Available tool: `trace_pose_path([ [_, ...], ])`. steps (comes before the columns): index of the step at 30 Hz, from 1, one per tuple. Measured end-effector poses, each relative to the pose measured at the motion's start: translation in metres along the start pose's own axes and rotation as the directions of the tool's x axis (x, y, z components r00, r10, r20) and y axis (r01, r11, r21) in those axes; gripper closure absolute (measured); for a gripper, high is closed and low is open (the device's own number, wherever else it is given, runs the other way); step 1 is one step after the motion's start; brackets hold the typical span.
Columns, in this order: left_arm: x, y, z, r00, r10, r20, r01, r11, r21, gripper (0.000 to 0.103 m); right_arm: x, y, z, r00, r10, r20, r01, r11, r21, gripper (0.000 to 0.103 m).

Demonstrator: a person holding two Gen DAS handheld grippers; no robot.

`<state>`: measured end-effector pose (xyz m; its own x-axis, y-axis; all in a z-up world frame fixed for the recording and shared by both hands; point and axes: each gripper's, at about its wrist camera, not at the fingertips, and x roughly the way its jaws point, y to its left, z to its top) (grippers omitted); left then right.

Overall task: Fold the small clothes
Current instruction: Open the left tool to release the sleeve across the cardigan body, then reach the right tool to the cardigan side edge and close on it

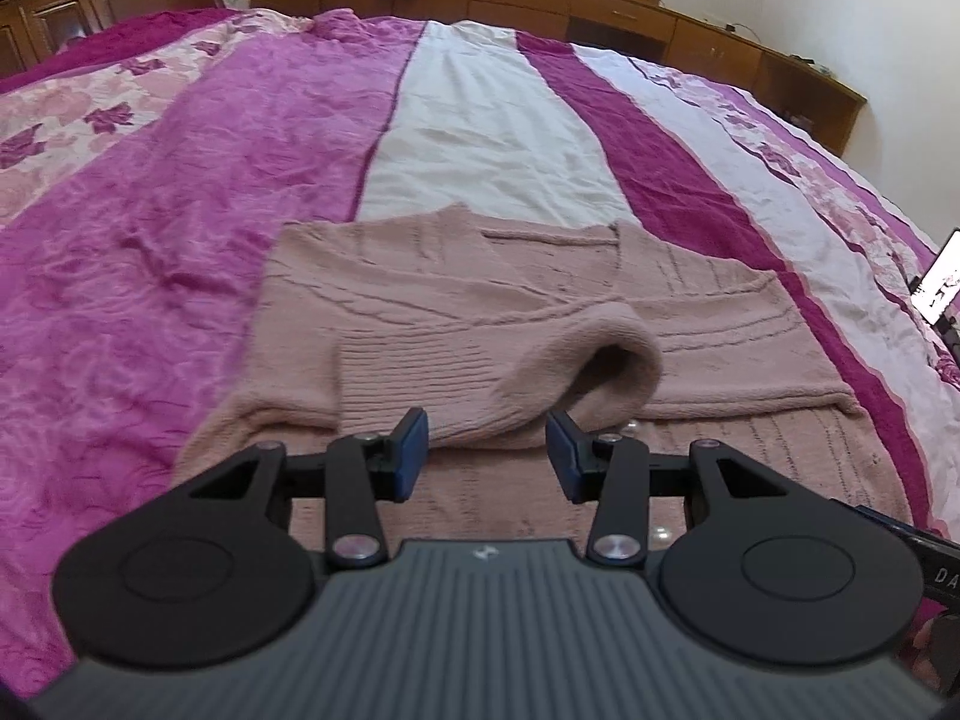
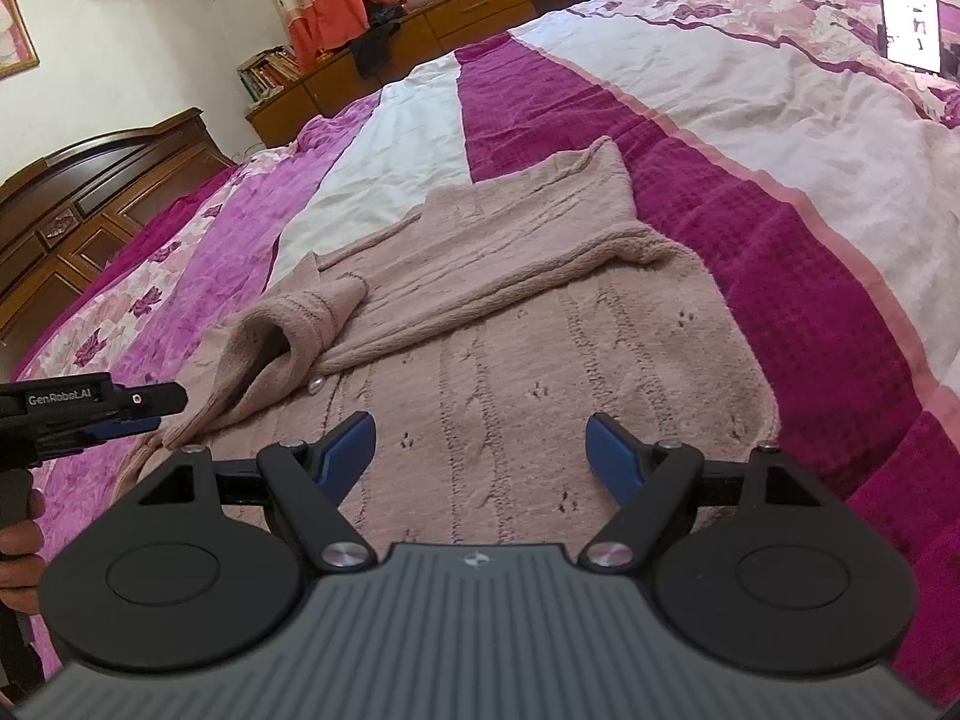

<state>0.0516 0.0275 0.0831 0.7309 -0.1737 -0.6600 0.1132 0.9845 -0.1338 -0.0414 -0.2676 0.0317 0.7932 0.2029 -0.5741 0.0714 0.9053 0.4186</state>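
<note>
Dusty-pink knitted cardigan (image 1: 540, 324) lying flat mid-bed, sleeves folded inward, collar far, wide pink striped bedspread (image 1: 150, 252) around, left gripper (image 1: 486, 456) and right gripper (image 2: 480, 456) gaping, empty.

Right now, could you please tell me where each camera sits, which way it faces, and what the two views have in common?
Left wrist: on the left gripper, low over the near edge of the pink sweater, facing up the bed toward the wooden cabinets; its open fingers show.
Right wrist: on the right gripper, above the sweater's knitted body, facing the headboard; its open fingers show, also the left gripper and a hand.
Shared: the sweater, its rolled sleeve cuff and the striped bedspread.
</note>
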Motion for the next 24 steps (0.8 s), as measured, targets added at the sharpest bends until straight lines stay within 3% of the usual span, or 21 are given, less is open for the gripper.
trace_pose_path([
  [6, -0.007, 0.015, -0.001, 0.999, 0.048, 0.011, -0.048, 0.999, -0.007, 0.058, 0.001, 0.008, 0.000, 1.000, 0.006, -0.007, -0.007, 1.000, -0.020, 0.020],
  [24, -0.015, 0.046, -0.007, 0.995, 0.095, 0.013, -0.094, 0.994, -0.056, 0.058, 0.015, 0.051, 0.012, 0.997, 0.072, -0.035, -0.076, 0.985, -0.154, 0.020],
])
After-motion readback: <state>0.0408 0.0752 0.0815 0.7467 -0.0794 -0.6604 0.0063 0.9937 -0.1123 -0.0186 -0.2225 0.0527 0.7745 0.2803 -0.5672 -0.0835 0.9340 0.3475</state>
